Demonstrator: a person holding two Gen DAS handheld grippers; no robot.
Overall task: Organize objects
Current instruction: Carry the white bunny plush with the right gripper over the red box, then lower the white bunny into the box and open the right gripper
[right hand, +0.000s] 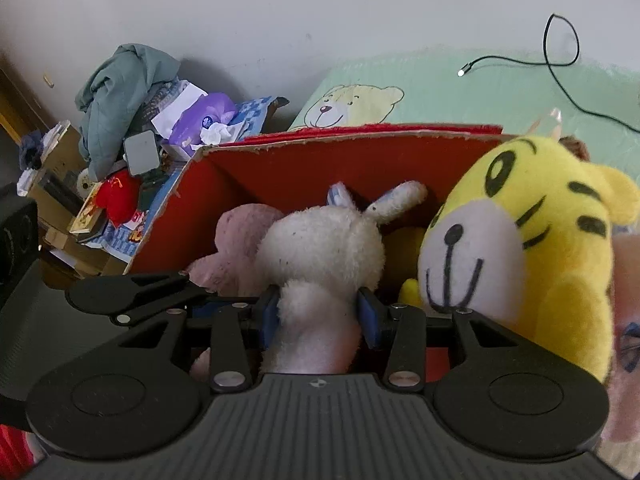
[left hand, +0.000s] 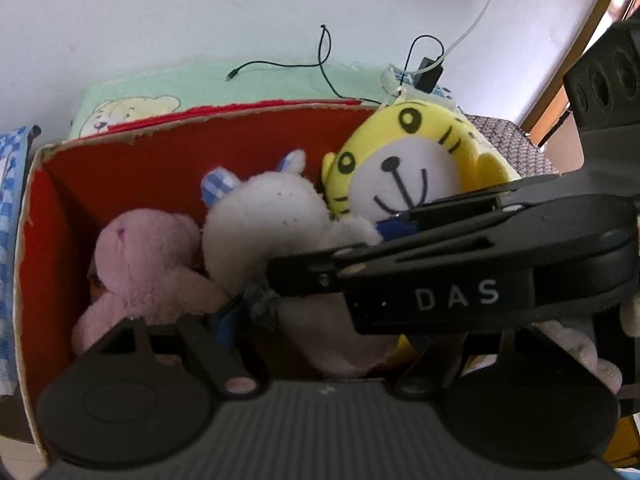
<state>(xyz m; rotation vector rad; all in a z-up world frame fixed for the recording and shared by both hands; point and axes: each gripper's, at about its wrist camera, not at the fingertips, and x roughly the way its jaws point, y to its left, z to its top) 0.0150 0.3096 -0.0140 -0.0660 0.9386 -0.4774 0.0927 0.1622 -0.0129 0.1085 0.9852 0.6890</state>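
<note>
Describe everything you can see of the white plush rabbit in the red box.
The white plush rabbit is fluffy, slightly grubby fabric, with two long ears lined in blue-and-white check. It stands in the red cardboard box, between the pink plush and the yellow tiger plush, pressed against both. Its face is turned away. The right hand-held gripper is clamped on its lower body, blue pads squeezing the fur.

Right gripper (right hand: 318, 318) has its blue pads squeezed on the white bunny plush (right hand: 320, 256), low in the middle of the frame. Pink plush (right hand: 240, 236) sits just left of it inside the red cardboard box (right hand: 288, 172). Big yellow tiger plush (right hand: 532, 240) fills the right side. Upper left is a messy pile of clothes (right hand: 120, 92), and there's a green bear blanket (right hand: 460, 92) behind the box.
</note>
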